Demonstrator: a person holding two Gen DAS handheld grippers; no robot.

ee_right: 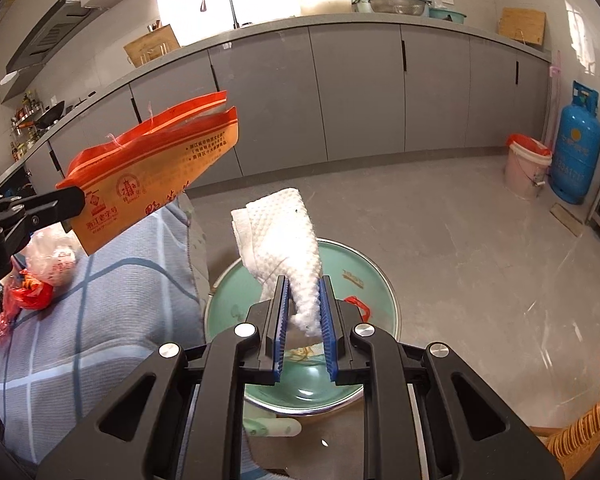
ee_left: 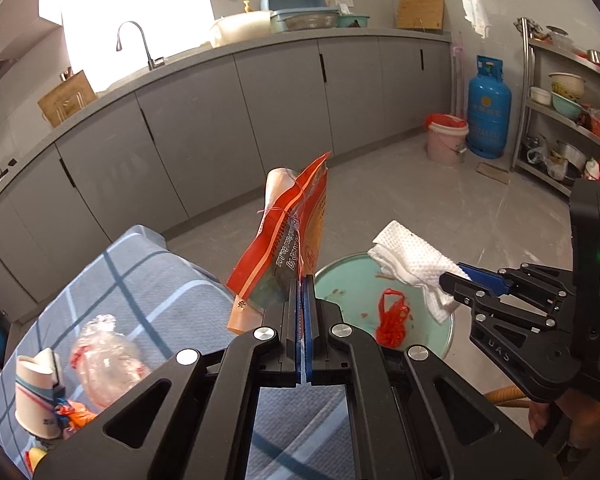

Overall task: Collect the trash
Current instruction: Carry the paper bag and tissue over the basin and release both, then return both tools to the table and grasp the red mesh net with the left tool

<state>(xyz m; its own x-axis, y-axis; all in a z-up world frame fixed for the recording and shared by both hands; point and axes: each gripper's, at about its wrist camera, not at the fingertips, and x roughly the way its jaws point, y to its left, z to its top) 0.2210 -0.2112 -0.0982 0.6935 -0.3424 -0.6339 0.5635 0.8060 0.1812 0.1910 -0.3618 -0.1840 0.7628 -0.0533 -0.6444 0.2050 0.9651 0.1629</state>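
1. Holding trash over a kitchen bin: the left hand-held gripper (ee_left: 302, 284) has its blue pads pressed together on the lower edge of an orange snack pouch (ee_left: 290, 236), which stands up stiffly from the grip, just beside the rim of the green bin (ee_left: 446, 332) on the table's side.
2. The right hand-held gripper (ee_right: 304, 300) is clamped on a wad of white paper towel (ee_right: 284, 236), its pads narrowly apart with the towel squeezed between them, directly above the open bin (ee_right: 380, 280).
3. The pouch looks light, glossy and springy, probably slippery; a pinch on its flat sealed edge, as here, seems the surest hold.
4. The towel appears soft, weightless and compressible; a grip through the bunched middle should keep it from unfolding, though it may cling to the ridged pads on release.
5. A red plastic bag (ee_left: 392, 314) already lies inside the bin.
6. More litter waits on the checked cloth covering the table (ee_left: 148, 280): a crumpled clear plastic bag (ee_left: 108, 360) and a paper cup (ee_left: 38, 392), both light and easily crushed.
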